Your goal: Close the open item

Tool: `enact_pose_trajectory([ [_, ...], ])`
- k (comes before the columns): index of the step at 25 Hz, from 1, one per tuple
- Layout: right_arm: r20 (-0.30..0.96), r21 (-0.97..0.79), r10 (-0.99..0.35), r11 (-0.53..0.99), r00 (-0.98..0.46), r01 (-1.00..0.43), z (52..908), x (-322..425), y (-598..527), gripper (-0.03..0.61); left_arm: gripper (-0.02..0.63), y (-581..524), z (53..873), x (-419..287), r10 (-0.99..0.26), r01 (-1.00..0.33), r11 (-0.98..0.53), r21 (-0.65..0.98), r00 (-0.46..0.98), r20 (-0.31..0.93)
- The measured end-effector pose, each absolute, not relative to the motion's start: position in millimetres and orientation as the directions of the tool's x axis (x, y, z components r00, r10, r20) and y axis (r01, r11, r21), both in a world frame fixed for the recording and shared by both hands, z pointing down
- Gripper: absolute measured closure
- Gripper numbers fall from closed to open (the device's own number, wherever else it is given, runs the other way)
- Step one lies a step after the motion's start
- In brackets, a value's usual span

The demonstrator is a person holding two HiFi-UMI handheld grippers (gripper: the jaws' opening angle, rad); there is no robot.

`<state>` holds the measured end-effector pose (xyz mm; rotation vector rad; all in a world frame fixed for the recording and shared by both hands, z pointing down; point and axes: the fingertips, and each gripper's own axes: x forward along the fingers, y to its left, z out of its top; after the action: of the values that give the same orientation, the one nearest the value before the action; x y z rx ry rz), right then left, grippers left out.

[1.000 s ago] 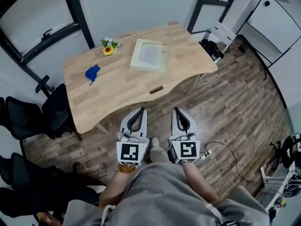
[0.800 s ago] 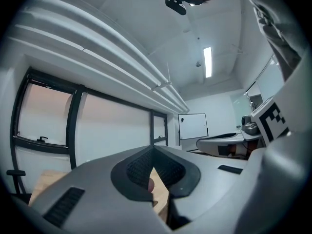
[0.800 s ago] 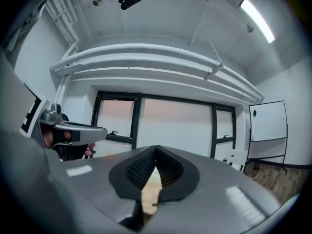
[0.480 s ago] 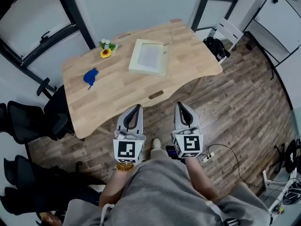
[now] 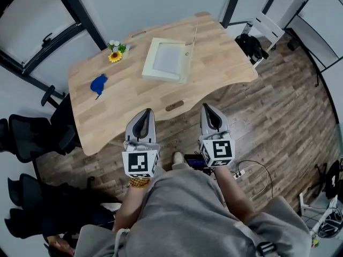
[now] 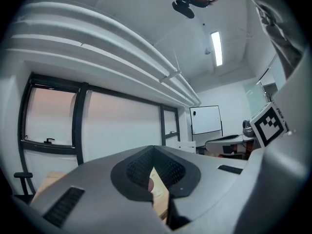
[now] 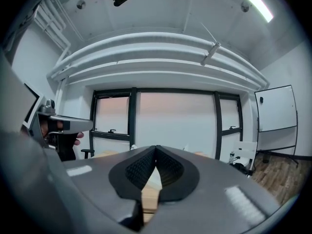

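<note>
The left gripper (image 5: 146,114) and the right gripper (image 5: 207,108) are held level, side by side, and both pairs of jaws are closed with nothing between them. The open item, a flat cream box (image 5: 165,62), lies on the tabletop (image 5: 134,101) ahead of the jaws, well apart from both and about between their two lines, with its lid standing up on the right side. Further to the left of the left jaws are a small sunflower (image 5: 114,55) and a blue object (image 5: 98,83). Both jaws are above the wooden floor (image 5: 257,106), just before the tabletop's near edge.
</note>
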<state>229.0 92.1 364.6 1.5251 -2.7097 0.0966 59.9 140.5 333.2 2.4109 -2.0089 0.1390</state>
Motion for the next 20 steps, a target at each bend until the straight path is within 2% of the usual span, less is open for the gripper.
enact_pose_trajectory([
  [11, 0.104, 0.015, -0.829, 0.553, -0.549, -0.833, 375, 230, 50, 0.567, 0.606, 108, 336, 49, -0.989, -0.989, -0.142, -0.035, 0.141, 0.051],
  [20, 0.109, 0.084, -0.847, 0.529, -0.520, -0.845, 370, 227, 7, 0.566, 0.606, 38, 329, 61, -0.963, -0.961, -0.269, -0.064, 0.270, 0.006],
])
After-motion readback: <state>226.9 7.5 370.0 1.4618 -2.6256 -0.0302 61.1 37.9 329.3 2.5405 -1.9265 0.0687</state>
